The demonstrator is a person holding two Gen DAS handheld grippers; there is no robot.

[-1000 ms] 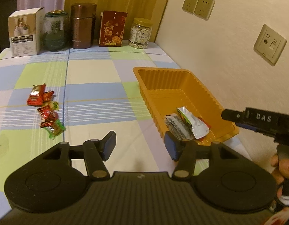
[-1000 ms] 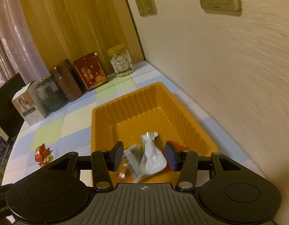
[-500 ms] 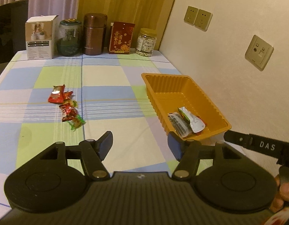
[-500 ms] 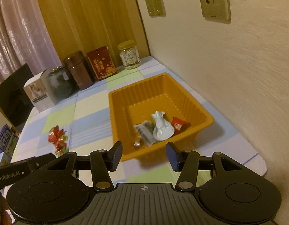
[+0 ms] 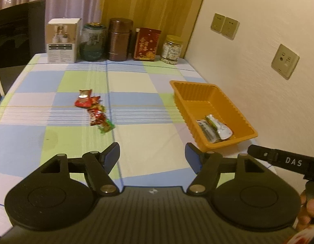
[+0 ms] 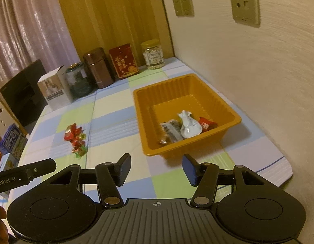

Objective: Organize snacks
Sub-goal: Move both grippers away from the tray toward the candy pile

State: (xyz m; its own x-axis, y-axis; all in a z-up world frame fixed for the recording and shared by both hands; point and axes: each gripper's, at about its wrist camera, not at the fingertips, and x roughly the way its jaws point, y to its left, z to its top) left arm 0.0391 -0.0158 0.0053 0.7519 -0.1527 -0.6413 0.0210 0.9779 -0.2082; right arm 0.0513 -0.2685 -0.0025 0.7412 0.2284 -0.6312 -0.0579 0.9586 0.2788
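An orange plastic tray stands on the checked tablecloth by the right wall. It holds a white packet, a grey striped packet and a red packet. A cluster of several red and green snack packets lies on the cloth to the tray's left. My left gripper is open and empty, above the near table, well back from the cluster. My right gripper is open and empty, just short of the tray's near wall.
A white box, a green glass jar, a brown canister, a red box and a clear jar line the far edge. A dark chair stands at the far left. The wall with sockets runs along the right.
Both grippers have pulled back and up from the tray. The right gripper was over the packets in the tray; it is now short of the tray's near wall. Both stayed open.
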